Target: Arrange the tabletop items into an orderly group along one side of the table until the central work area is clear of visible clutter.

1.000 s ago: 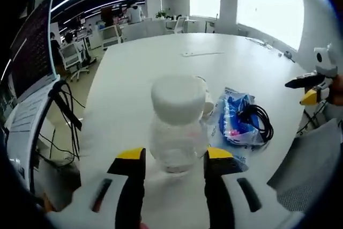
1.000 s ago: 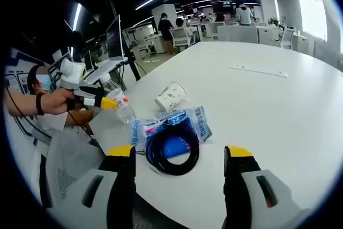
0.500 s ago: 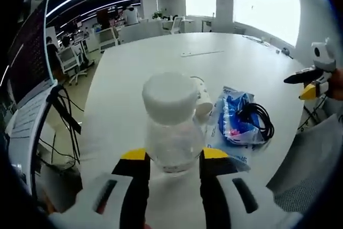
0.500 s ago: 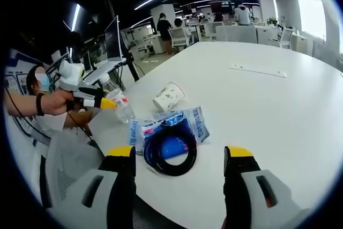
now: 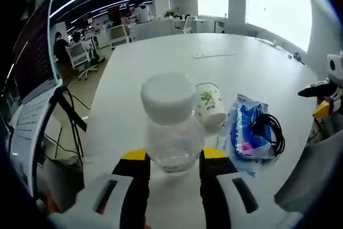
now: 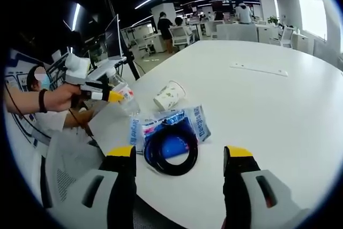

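We hold the clear plastic bottle with a white cap (image 5: 170, 127) in our left gripper (image 5: 170, 160) near the white bench (image 6: 278, 105) edge; our right gripper (image 6: 179, 154) is wide and empty. The paper cup (image 6: 169, 95), blue packet (image 6: 170, 124) and black cable coil (image 6: 171, 146) remain unsorted

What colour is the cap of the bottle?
White; the bottle cap shows best in the left gripper view.

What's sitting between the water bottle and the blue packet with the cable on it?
A paper cup lying on its side, seen in the left gripper view between the bottle and blue packet.
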The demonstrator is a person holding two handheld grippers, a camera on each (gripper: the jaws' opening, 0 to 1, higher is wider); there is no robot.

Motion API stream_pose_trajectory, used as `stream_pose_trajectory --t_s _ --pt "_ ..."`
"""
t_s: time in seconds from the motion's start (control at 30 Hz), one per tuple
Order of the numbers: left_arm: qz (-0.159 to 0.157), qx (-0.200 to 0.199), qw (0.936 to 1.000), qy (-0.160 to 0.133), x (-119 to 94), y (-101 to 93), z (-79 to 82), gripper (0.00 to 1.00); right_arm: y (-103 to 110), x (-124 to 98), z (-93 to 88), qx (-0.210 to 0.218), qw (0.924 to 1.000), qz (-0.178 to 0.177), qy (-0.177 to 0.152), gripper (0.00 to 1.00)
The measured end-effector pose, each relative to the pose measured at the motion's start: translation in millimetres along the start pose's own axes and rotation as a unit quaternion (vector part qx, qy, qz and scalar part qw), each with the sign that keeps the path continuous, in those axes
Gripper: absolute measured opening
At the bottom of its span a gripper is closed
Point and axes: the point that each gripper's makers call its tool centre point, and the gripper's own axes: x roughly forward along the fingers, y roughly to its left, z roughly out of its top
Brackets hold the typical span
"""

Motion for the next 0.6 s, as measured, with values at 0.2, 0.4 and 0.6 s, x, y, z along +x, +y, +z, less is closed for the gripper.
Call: stream_pose_trajectory --t_s 0.2,0.4,0.6 --pt "0.016 -0.015 0.9997 0.005 14 6.7 12.8 0.35 -4 -2 -3.3 0.009 1.0 -0.004 -0.001 0.65" --pt "0.023 -0.021 0.9995 0.004 27 11.9 25.2 0.35 -7 -3 -6.4 0.017 0.9998 -0.007 -0.002 0.65" --pt "0.031 -0.026 0.9992 0.004 40 21.2 37.7 0.35 -7 -5 -11.2 0.022 0.9997 -0.009 0.0 0.65"
